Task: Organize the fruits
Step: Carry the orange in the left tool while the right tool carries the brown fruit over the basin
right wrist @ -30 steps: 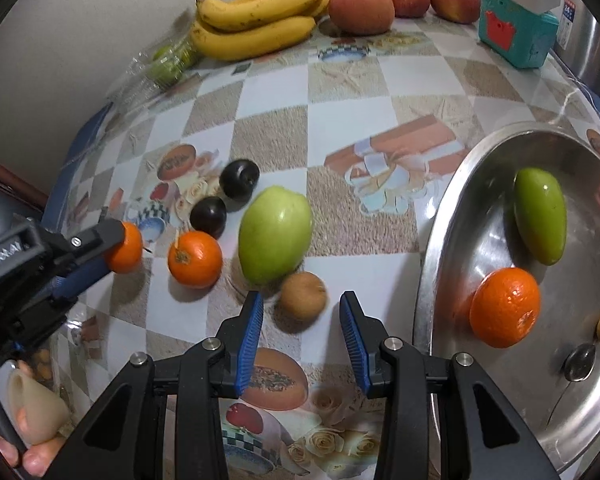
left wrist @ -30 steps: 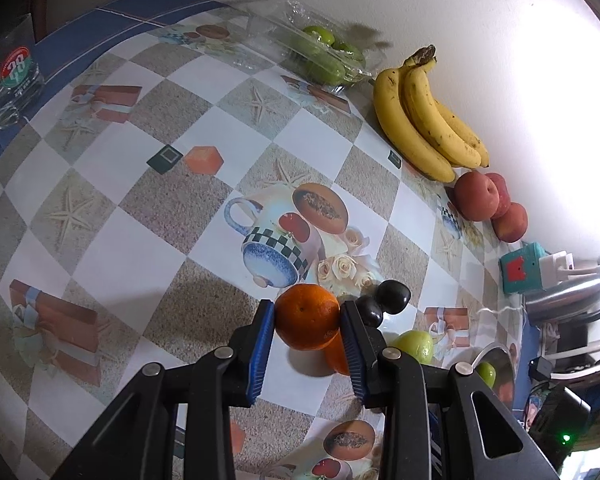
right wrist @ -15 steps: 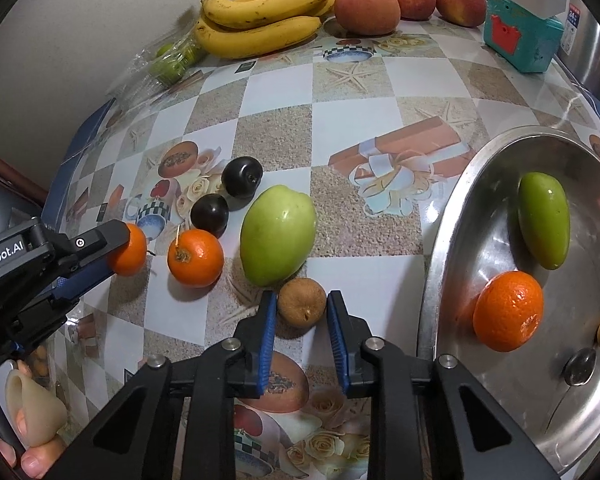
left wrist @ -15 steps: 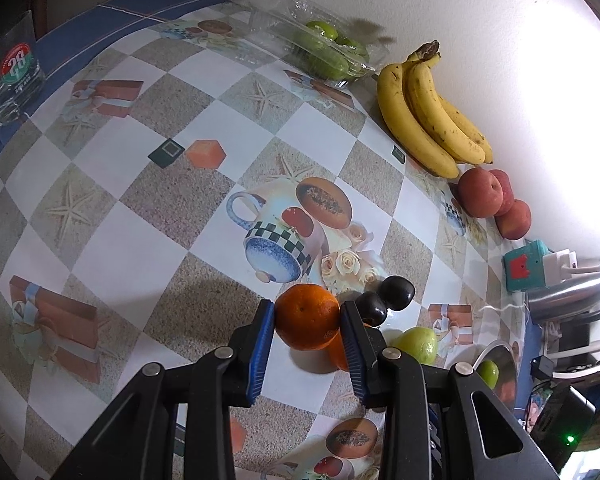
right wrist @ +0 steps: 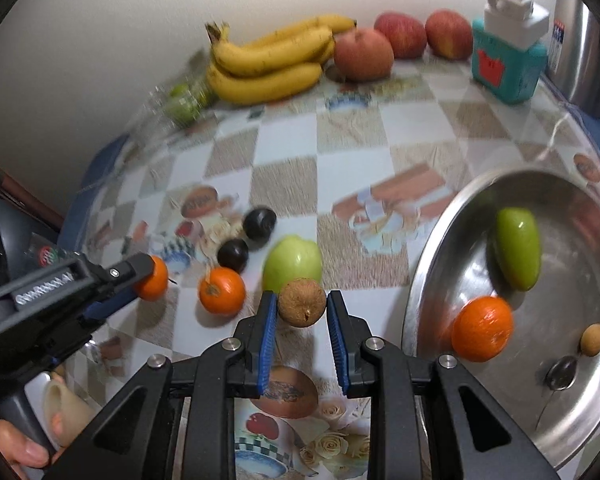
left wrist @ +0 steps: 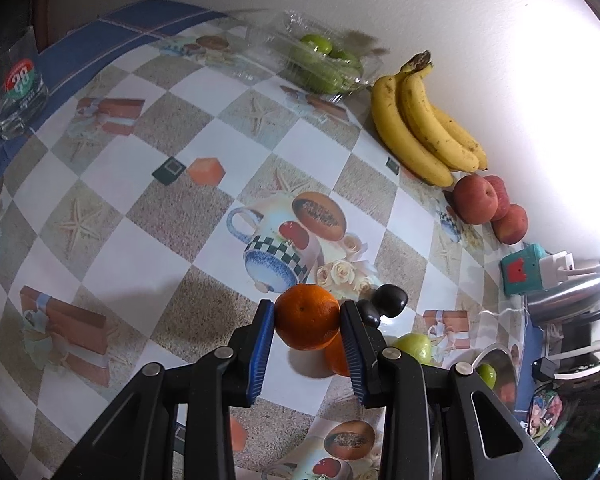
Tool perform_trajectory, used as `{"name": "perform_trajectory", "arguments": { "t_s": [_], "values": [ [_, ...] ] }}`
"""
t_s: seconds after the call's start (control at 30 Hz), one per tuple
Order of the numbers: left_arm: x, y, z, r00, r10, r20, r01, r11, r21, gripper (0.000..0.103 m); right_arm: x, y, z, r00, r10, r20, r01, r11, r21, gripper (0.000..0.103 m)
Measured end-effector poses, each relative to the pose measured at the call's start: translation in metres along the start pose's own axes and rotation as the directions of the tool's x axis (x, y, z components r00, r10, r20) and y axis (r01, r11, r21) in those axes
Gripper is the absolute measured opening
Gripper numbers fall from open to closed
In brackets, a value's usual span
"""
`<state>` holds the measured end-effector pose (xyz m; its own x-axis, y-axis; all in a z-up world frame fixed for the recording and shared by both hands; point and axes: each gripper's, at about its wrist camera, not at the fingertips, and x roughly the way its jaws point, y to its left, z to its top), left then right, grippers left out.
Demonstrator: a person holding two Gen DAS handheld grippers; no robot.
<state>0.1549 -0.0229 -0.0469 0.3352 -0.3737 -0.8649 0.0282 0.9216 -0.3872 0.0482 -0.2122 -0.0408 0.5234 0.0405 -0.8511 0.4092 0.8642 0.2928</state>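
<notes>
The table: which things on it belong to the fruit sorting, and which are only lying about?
For the job:
- orange in left gripper
- brown fruit in right gripper
- metal bowl
- loose orange
- green apple
- two dark plums
- bananas
- red apples

Lying about:
- glass
- teal box

A plain white wall (left wrist: 480, 20) backs the table's checkered printed tablecloth (left wrist: 140, 264), brightly lit at right
</notes>
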Motion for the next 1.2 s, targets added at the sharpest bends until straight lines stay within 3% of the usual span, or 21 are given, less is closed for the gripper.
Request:
{"name": "perform_trajectory", "arguments": {
  "t_s": [0.3,0.77,1.2],
  "values": [
    [-0.016,-0.011,0.000,0.999,-0.004,0.040,0.002,0.999,0.035,0.036,-0.036,-0.005,0.009,0.993,0.002,0.116,-0.006,1.000,0.031,0.026],
    [-0.017,-0.057,-0.023,0.999,-0.025,0.021,0.020,0.984,0.178,0.036,-0.040,-0.065,0.005,0.992,-0.061,0.110,0.038,0.979,0.203,0.027],
    [-0.011,-0.115,-0.063,0.997,-0.062,-0.049,0.075,0.933,0.352,0.036,-0.057,-0.127,-0.001,0.985,-0.124,0.119,0.070,0.920,0.385,0.027]
  ]
}}
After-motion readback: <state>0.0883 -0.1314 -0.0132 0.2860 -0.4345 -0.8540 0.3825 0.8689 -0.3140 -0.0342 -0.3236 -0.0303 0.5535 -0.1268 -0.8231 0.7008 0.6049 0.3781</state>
